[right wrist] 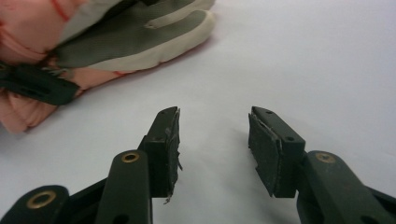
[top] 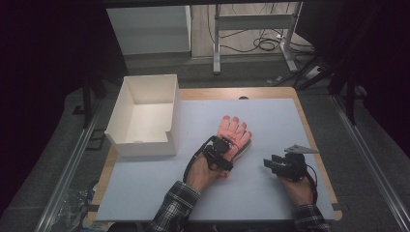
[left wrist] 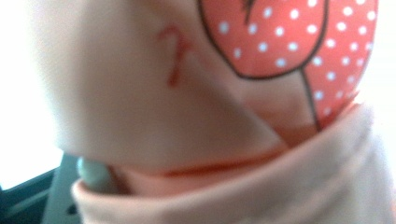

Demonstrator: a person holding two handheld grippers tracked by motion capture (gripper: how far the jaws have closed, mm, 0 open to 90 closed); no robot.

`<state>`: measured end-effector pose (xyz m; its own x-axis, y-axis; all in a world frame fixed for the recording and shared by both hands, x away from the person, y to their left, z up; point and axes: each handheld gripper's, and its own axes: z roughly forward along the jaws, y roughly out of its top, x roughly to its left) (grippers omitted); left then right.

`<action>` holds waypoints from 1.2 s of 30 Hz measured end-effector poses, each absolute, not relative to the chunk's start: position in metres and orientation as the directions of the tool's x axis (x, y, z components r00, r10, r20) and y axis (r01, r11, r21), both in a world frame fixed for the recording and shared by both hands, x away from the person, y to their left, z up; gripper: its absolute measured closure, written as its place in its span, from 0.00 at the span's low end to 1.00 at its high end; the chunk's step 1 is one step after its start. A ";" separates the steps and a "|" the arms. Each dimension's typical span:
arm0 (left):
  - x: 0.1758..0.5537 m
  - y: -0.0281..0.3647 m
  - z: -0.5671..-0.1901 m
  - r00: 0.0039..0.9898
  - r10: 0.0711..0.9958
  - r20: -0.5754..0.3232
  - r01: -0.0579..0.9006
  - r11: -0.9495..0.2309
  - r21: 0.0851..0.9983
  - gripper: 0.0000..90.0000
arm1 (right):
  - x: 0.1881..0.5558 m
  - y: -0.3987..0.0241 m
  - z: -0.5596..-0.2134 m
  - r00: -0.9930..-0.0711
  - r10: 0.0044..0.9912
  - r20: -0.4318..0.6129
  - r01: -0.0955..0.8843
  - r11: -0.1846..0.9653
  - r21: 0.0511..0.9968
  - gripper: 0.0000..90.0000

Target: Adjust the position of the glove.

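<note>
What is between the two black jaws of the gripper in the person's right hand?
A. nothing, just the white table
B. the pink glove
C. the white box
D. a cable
A: in the right gripper view the right gripper has its jaws apart with only the white table between them, while the pink glove lies off to the side.

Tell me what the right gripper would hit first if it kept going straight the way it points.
Probably nothing: the right gripper points across bare mat, and the glove lies off to its left.
</note>
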<state>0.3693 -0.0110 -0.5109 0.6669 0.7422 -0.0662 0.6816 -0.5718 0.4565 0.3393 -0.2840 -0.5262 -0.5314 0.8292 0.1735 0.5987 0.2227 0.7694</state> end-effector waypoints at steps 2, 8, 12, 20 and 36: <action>0.368 -0.008 -0.508 0.692 0.717 -0.084 0.661 -0.583 0.472 0.47 | 0.338 -0.288 -0.525 -0.518 0.844 0.142 0.589 0.231 0.775 0.59; 0.366 -0.002 -0.506 0.708 0.698 -0.113 0.647 -0.575 0.500 0.56 | 0.336 -0.295 -0.526 -0.478 0.877 0.049 0.575 0.271 0.772 0.52; 0.367 0.003 -0.503 0.713 0.689 -0.135 0.644 -0.566 0.514 0.60 | 0.336 -0.288 -0.527 -0.481 0.876 -0.030 0.572 0.340 0.746 0.36; 0.366 0.012 -0.488 0.714 0.690 -0.119 0.635 -0.567 0.525 0.61 | 0.337 -0.285 -0.529 -0.479 0.876 -0.055 0.580 0.363 0.730 0.26; 0.378 0.048 -0.426 0.679 0.731 -0.068 0.640 -0.544 0.542 0.60 | 0.338 -0.286 -0.529 -0.481 0.875 -0.054 0.576 0.362 0.733 0.26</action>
<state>0.3781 0.0484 -0.4260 0.6793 0.7307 -0.0678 0.6399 -0.5445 0.5423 0.3376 -0.2856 -0.5294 -0.4811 0.8750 -0.0539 0.5763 0.3621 0.7327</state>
